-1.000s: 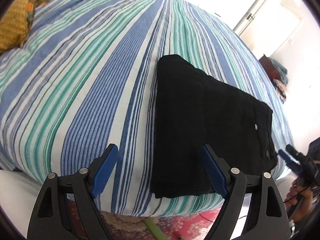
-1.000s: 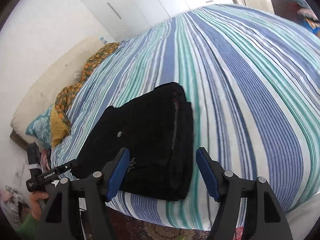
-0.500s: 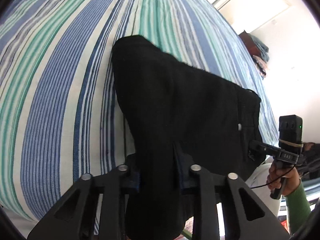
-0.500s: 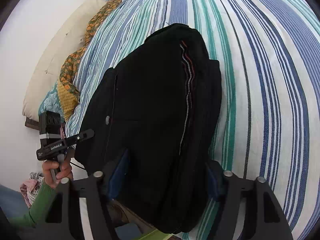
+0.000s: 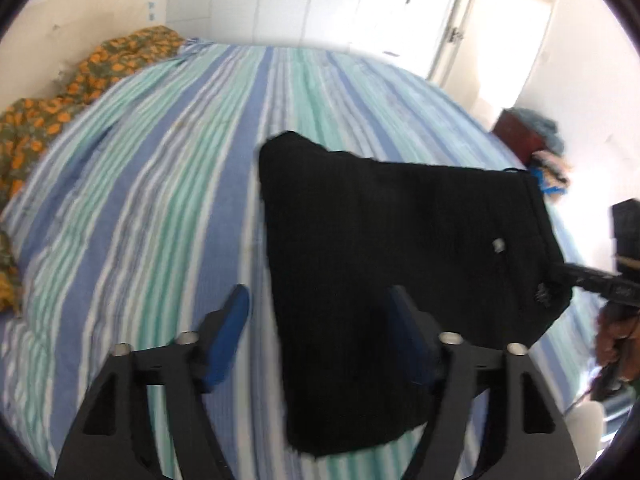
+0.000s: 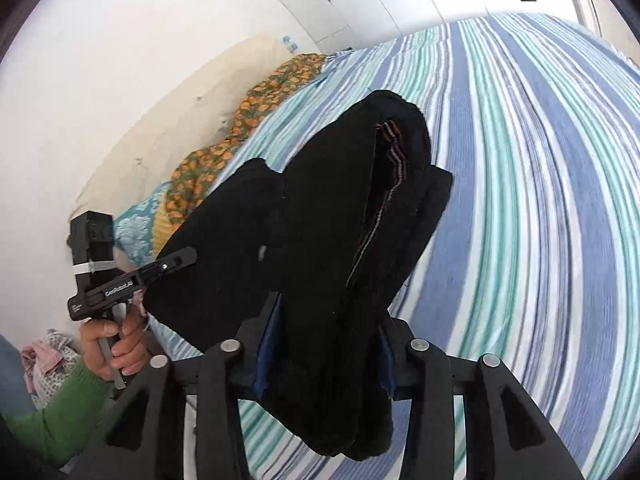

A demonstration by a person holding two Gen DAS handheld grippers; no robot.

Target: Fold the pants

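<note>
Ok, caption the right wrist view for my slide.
Right gripper clamps folded black pants lifted above striped bedsheet.

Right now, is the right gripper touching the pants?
Touching. The right wrist view shows the right gripper with jaws clamped on the folded black pants.

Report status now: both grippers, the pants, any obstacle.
Left gripper open, gripping nothing. Right gripper shut on folded black pants, held above striped bedsheet. No obstacle seen.

matt black cloth pants (image 5: pixel 380 248)
</note>
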